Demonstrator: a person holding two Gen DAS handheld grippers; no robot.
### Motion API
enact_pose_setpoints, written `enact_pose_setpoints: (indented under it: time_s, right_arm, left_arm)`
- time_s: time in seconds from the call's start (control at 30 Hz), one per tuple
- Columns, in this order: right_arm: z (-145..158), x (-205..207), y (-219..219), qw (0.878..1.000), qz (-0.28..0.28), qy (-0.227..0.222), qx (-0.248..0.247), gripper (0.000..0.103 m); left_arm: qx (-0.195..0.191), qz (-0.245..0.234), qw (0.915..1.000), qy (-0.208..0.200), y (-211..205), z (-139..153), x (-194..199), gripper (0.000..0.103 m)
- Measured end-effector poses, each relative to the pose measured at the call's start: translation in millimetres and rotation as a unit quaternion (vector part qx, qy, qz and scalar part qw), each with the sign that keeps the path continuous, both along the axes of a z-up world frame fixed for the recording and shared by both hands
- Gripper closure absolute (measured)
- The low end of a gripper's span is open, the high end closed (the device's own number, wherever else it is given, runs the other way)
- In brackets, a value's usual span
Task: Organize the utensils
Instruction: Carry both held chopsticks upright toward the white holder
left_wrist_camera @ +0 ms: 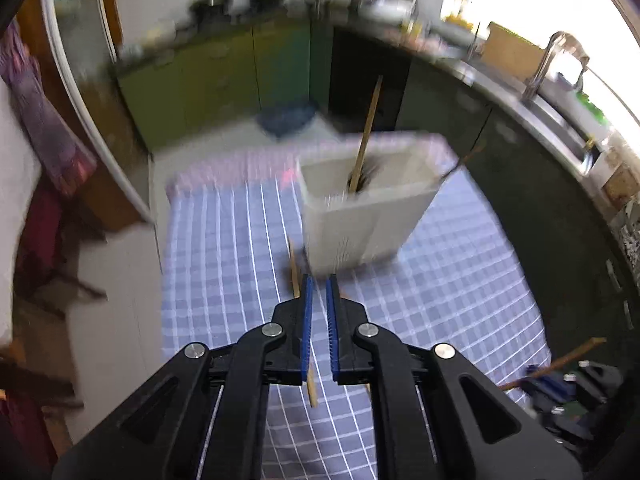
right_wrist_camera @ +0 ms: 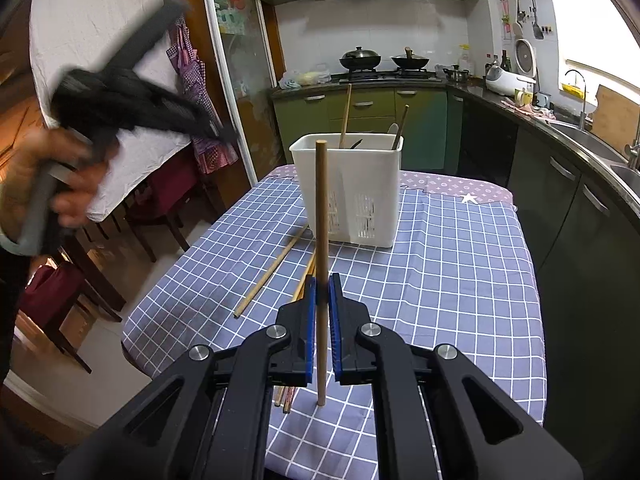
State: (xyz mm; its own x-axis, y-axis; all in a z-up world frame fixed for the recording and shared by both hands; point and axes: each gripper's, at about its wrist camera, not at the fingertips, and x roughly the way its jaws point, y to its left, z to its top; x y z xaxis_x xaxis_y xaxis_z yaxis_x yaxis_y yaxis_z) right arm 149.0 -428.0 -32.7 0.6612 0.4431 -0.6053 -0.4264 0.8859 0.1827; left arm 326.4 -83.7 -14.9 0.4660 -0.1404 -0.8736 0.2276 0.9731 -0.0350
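My right gripper [right_wrist_camera: 322, 280] is shut on a wooden chopstick [right_wrist_camera: 321, 208] that stands upright between its blue pads. Behind it a white utensil holder [right_wrist_camera: 352, 188] stands on the checked tablecloth [right_wrist_camera: 452, 280] with several utensils in it. Loose chopsticks [right_wrist_camera: 268, 276] lie on the cloth in front of the holder. My left gripper [left_wrist_camera: 318, 280] is shut with nothing in it, blurred by motion above the cloth, just short of the holder [left_wrist_camera: 368, 208]. In the right wrist view a hand holds the left gripper [right_wrist_camera: 216, 128] high at the left, off the table.
A kitchen counter with a sink [right_wrist_camera: 592, 140] runs along the right side of the table. A stove with two pans [right_wrist_camera: 384, 60] is at the back. Dark chairs [right_wrist_camera: 72, 300] and a white-draped table stand to the left.
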Motion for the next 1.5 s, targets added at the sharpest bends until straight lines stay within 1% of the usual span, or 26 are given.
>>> enact_pose_setpoints:
  time_s: [0.03, 0.07, 0.1, 0.13, 0.2, 0.23, 0.33, 0.57, 0.7, 0.8, 0.9, 1.03, 1.13, 1.27, 1.3, 1.37, 1.5]
  right_arm:
    - [0.0, -0.3, -0.5, 1.000, 0.000, 0.000, 0.001, 0.096]
    - [-0.1, -0.7, -1.3, 1.000, 0.000, 0.000, 0.001, 0.096]
    - [-0.1, -1.0, -2.2, 1.000, 0.000, 0.001, 0.002, 0.096]
    - [0.0, -1.1, -2.9, 1.000, 0.000, 0.001, 0.003, 0.096]
    - [0.0, -1.1, -4.7, 1.000, -0.003, 0.002, 0.002, 0.096]
    - [0.0, -1.2, -5.2, 1.000, -0.004, 0.003, 0.001, 0.096]
    - [0.0, -1.2, -7.5, 1.000, -0.005, 0.005, 0.002, 0.096]
    - [0.2, -1.4, -7.0, 1.000, -0.003, 0.006, 0.003, 0.096]
    - [0.5, -2.9, -5.1, 1.000, 0.002, 0.007, 0.005, 0.096]
    - [1.0, -4.4, -4.0, 1.000, 0.004, 0.007, 0.005, 0.096]
    - [1.4, -4.5, -3.8, 1.000, 0.006, 0.008, 0.007, 0.096]
    - [1.4, -4.3, -3.5, 1.000, 0.009, 0.007, 0.007, 0.096]
    - [1.7, -4.6, -4.5, 1.000, 0.010, 0.006, 0.007, 0.096]
    - [1.4, -5.4, -6.0, 1.000, 0.011, 0.006, 0.008, 0.096]
    - [1.2, -5.2, -6.6, 1.000, 0.010, 0.005, 0.008, 0.096]
    - [0.8, -5.3, -7.7, 1.000, 0.009, 0.005, 0.008, 0.096]
    - [0.3, -6.0, -8.6, 1.000, 0.007, 0.005, 0.009, 0.096]
  left_arm:
    - [0.000, 0.006, 0.9997, 0.023, 0.7, -17.7, 8.4, 0.096]
    - [0.002, 0.013, 0.9992, 0.038, 1.8, -30.4, 13.6, 0.096]
    - [0.006, 0.016, 0.9980, 0.061, 1.6, -50.9, 23.7, 0.096]
    - [0.006, 0.016, 0.9970, 0.076, 1.5, -64.9, 30.4, 0.096]
    - [0.002, 0.023, 0.9951, 0.096, 3.0, -90.3, 44.5, 0.096]
    - [0.003, 0.024, 0.9944, 0.103, 3.7, -98.6, 50.0, 0.096]
    - [0.012, 0.033, 0.9933, 0.110, 2.9, -122.9, 65.1, 0.096]
    - [0.031, 0.046, 0.9916, 0.117, 6.1, -145.5, 84.8, 0.094]
    - [0.031, 0.050, 0.9908, 0.122, 3.8, -154.3, 90.9, 0.094]
    - [0.030, 0.049, 0.9906, 0.124, 2.8, -160.2, 88.5, 0.094]
    - [0.032, 0.049, 0.9909, 0.121, 2.5, -160.9, 85.3, 0.094]
    - [0.024, 0.049, 0.9910, 0.122, 6.7, -160.4, 71.0, 0.096]
    - [0.011, 0.047, 0.9931, 0.107, 15.8, -150.6, 54.6, 0.096]
    - [-0.009, 0.043, 0.9967, 0.068, 32.9, -118.2, 26.0, 0.096]
    - [-0.012, 0.039, 0.9977, 0.053, 37.0, -105.0, 14.9, 0.096]
    - [-0.016, 0.031, 0.9990, 0.029, 40.5, -82.8, -3.8, 0.096]
    - [-0.021, 0.015, 0.9996, -0.006, 37.0, -43.8, -27.2, 0.096]
